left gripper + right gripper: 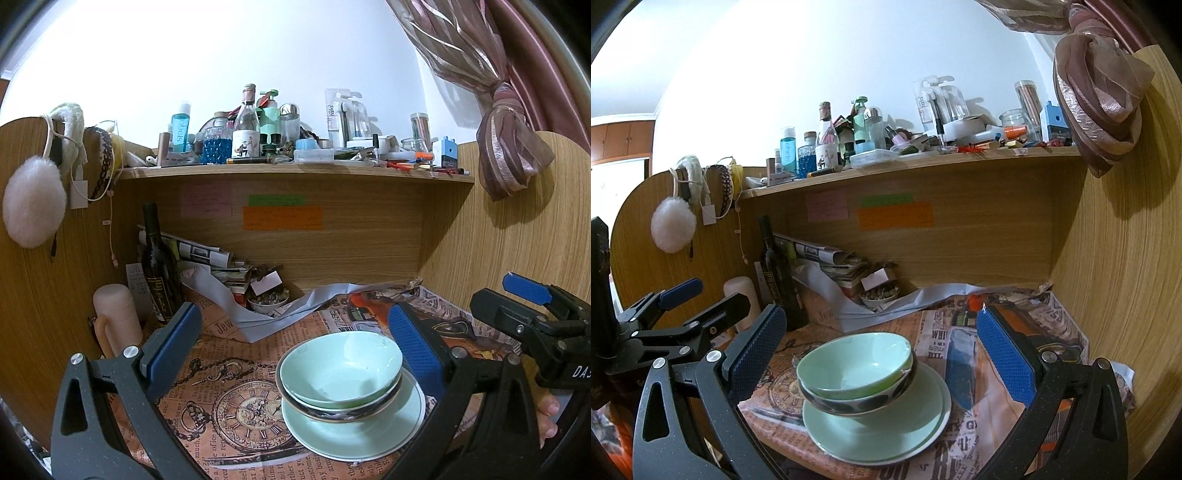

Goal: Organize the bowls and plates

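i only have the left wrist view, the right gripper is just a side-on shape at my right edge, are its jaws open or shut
Observer: Open. In the right wrist view the right gripper has its blue-padded jaws spread wide, one on each side of the bowl stack and touching neither bowl.
Operator: ok, and the lower bowl, i only see a dark band with a thin rim, what's on its outside
Observer: From the right side, the round dark-patterned lower bowl shows large dark round spots on a lighter ground all along its wall. It sits directly under the round pale green ceramic bowl.
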{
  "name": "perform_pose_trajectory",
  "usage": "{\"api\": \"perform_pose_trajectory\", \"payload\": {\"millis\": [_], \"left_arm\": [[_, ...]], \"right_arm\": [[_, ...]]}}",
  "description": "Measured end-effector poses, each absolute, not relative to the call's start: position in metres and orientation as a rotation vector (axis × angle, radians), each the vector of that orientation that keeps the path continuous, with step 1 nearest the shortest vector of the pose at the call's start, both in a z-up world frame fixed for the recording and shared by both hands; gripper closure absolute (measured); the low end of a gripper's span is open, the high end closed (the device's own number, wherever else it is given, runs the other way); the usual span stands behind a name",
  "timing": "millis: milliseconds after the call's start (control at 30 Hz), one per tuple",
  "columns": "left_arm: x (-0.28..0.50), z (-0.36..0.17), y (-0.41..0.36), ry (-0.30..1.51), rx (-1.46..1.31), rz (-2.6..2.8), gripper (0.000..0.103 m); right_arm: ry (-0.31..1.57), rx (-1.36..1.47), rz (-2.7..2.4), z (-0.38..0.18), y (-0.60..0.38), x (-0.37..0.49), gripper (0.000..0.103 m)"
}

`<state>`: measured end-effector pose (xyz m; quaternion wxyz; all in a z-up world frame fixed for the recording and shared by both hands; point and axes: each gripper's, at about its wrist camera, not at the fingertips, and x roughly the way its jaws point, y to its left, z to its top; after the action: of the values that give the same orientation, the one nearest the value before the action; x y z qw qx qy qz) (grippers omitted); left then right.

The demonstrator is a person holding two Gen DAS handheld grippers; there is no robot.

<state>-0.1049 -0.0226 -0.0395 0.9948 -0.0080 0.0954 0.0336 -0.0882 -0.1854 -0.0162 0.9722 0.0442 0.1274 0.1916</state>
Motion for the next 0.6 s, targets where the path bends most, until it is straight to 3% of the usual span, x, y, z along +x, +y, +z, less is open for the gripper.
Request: {"api": "perform_pose_trajectory", "payload": {"millis": [600], "left_arm": [[-0.1043, -0.0393, -0.0237, 0.19, -0.013, 0.055, 0.0]], "right_arm": [[0.259, 0.09, 0.391, -0.0163, -0.1863, -0.0874, 0.0]]}}
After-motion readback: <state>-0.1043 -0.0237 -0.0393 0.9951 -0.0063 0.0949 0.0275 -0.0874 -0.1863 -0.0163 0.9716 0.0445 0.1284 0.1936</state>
